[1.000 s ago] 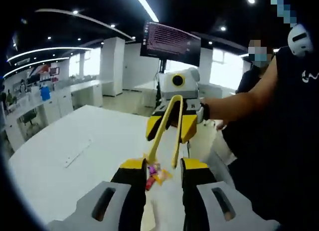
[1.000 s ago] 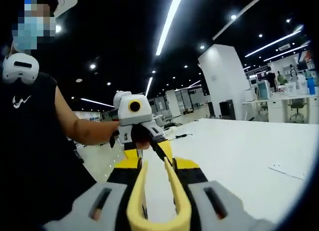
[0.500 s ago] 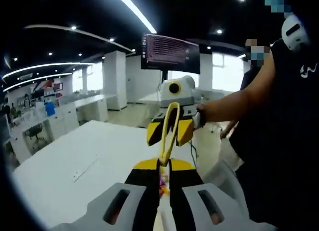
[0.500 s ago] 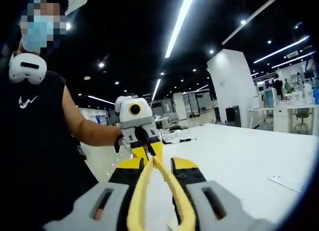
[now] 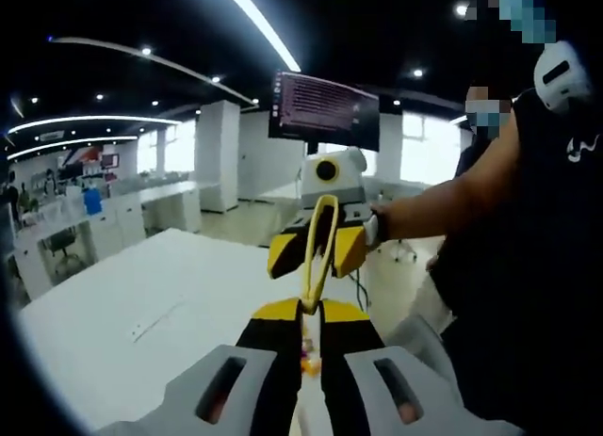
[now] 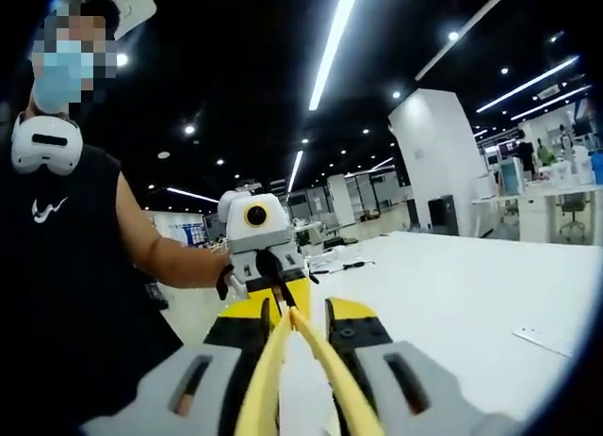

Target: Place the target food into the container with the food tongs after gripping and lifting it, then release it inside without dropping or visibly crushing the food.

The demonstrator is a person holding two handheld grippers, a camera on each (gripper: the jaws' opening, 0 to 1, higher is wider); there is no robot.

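Observation:
In the left gripper view my left gripper (image 5: 303, 309) stands with its jaws almost together, the tips of the yellow tongs (image 5: 327, 210) pinched between them. Small colourful food pieces (image 5: 307, 359) show through the slit below; whether they lie on the table or are held is unclear. My right gripper (image 5: 317, 250) faces me and holds the tongs by their looped end. In the right gripper view my right gripper (image 6: 294, 314) is shut on the tongs (image 6: 267, 361), whose arms are squeezed to a point. There the left gripper (image 6: 273, 290) meets them.
A long white table (image 5: 141, 314) runs under both grippers, with a flat strip (image 5: 155, 318) lying on it. The person (image 5: 528, 266) stands at the table's edge. A dark monitor (image 5: 325, 111) hangs behind. White desks and pillars fill the far room.
My left jaws, wide apart a second ago, have closed onto the tongs' tips. My right gripper has squeezed the tongs' arms from spread to touching. Both views have shifted slightly.

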